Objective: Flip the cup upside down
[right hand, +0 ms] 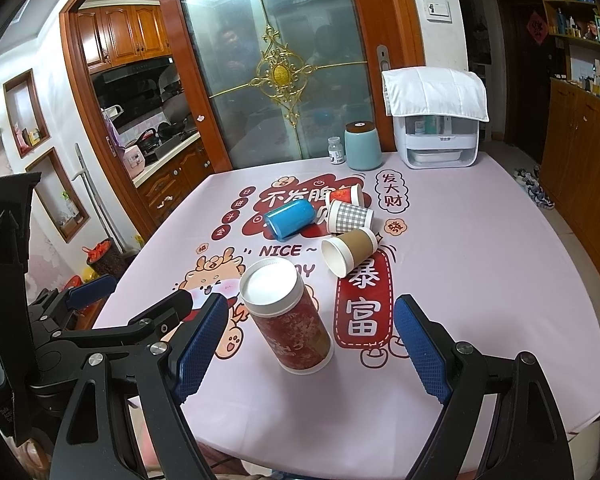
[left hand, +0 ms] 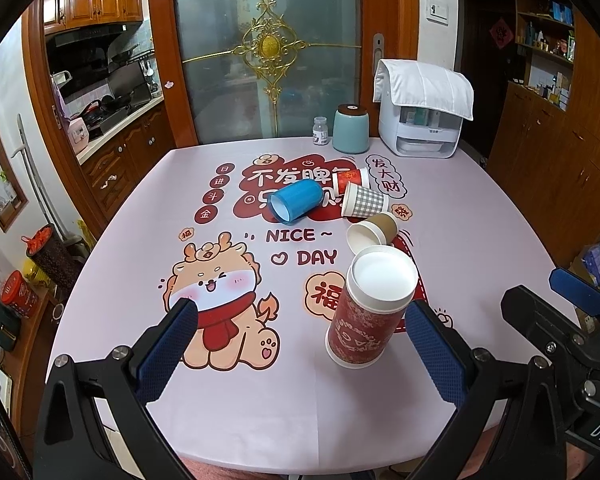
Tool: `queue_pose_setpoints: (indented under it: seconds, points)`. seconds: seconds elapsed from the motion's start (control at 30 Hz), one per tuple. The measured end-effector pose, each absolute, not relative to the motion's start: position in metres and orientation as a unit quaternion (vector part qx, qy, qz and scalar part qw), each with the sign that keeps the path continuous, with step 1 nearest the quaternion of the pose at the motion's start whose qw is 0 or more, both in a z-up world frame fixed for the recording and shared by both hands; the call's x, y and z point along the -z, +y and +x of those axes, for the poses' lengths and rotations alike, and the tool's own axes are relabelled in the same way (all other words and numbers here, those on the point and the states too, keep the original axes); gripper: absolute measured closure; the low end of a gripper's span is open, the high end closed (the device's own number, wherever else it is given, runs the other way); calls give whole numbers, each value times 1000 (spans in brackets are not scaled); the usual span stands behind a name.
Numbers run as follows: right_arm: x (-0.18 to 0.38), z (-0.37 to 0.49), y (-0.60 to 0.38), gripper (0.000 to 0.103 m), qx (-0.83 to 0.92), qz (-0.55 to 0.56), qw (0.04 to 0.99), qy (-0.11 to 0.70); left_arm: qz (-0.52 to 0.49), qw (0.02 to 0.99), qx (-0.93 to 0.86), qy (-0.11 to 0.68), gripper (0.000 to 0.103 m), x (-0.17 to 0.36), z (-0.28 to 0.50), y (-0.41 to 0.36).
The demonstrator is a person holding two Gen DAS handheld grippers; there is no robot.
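Right wrist view: worktop point(right hand: 480, 264) with slick printed cover. Red cup point(right hand: 288, 320) stands near front edge, wide end down, apparently flipped. Right gripper point(right hand: 312, 348) and left gripper point(left hand: 300, 344) both gape wide, empty. Risk: a finger clips it, toppling.

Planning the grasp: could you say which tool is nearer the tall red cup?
Left, seemingly: the left tool's pad sits beside the red cup; the right tool frames it with wider gaps.
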State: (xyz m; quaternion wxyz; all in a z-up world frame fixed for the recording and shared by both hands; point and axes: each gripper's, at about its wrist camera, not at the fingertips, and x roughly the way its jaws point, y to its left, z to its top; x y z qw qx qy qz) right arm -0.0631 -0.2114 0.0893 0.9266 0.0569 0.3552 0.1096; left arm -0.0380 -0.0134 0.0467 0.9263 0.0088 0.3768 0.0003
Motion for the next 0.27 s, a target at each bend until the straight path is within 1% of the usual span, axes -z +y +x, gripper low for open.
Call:
queue_pose_setpoints:
  seconds: [0.27]
  points:
    - [-88,-64,-210,17,-110,58,926,356,9,926,0,378,1,-47,-36,-12]
